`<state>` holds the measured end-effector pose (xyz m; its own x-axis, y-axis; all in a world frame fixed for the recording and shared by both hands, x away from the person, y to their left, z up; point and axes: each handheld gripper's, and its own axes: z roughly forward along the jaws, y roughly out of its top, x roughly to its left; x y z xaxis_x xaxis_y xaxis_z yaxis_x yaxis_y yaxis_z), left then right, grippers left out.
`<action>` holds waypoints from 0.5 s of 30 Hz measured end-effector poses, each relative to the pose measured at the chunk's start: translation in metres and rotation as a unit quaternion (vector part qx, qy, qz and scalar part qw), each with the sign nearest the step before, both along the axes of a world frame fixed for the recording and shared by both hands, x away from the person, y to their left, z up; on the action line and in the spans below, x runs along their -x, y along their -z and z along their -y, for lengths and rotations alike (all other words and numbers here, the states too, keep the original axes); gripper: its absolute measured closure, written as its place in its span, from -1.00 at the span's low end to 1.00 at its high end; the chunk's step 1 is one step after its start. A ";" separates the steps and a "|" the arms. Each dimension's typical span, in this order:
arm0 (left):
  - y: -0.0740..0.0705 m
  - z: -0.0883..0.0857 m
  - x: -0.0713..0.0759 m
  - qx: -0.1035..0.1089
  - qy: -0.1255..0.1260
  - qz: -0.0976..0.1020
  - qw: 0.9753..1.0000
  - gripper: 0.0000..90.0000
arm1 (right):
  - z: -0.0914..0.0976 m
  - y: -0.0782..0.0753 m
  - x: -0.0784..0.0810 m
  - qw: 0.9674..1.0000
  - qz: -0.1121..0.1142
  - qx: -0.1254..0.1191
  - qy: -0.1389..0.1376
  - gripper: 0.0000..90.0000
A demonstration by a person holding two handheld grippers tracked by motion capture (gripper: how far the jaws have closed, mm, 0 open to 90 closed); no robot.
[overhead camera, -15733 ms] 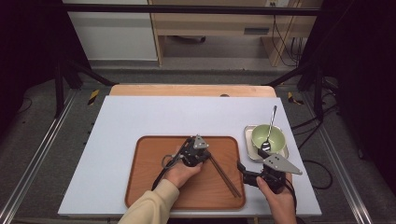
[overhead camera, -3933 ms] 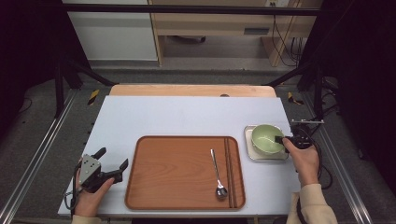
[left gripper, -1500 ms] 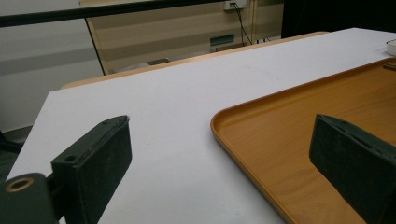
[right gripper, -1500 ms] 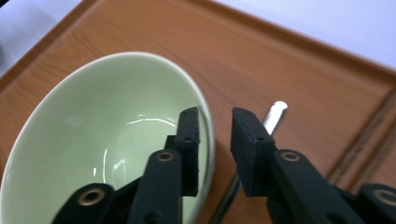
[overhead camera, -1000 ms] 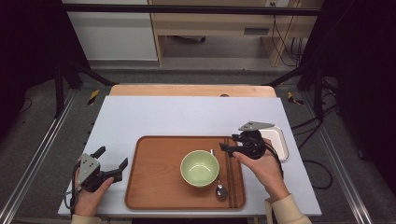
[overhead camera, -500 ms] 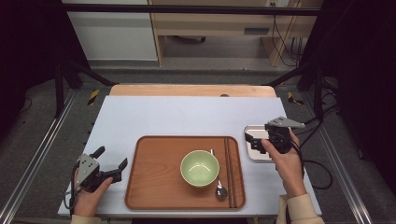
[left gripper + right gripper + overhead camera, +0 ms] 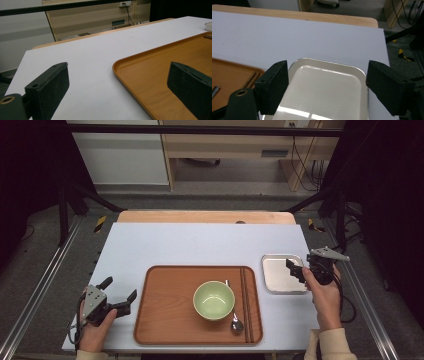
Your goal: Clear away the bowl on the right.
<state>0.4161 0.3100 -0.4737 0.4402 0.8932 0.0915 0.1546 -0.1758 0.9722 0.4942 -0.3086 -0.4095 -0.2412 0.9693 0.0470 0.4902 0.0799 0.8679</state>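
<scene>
Since a second ago my right gripper [image 7: 296, 270] has swung from the round pale-green bowl [image 7: 214, 299], now on the rectangular brown wooden tray [image 7: 165, 320], to the empty square metal dish [image 7: 324, 87], its jaws closing a little, spread and empty. My left gripper [image 7: 119, 296] rests open on the white surface [image 7: 200, 245]. Next I judge the dish needs gripping by its rim.

The high view looks down on the table [image 7: 200, 240]. Each gripper view sits low and close; all three share the tray [image 7: 165, 320] [image 7: 155, 82] [image 7: 227, 75].
</scene>
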 end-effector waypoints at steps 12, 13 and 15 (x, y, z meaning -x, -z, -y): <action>0.000 0.000 0.000 -0.001 0.000 -0.001 1.000 -0.92 | 0.030 0.013 -0.001 0.998 -0.033 0.002 0.046 -0.51; 0.000 0.001 0.000 -0.002 0.000 -0.001 1.000 -0.92 | 0.033 0.014 -0.001 0.998 -0.035 -0.003 0.047 -0.52; 0.000 0.001 0.000 -0.001 0.000 -0.001 1.000 -0.92 | 0.037 0.015 0.000 0.998 -0.041 -0.012 0.048 -0.52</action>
<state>0.4162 0.3092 -0.4739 0.4409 0.8927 0.0931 0.1569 -0.1788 0.9713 0.4946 -0.3452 -0.4249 -0.1417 0.9862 0.0855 0.5634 0.0093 0.8261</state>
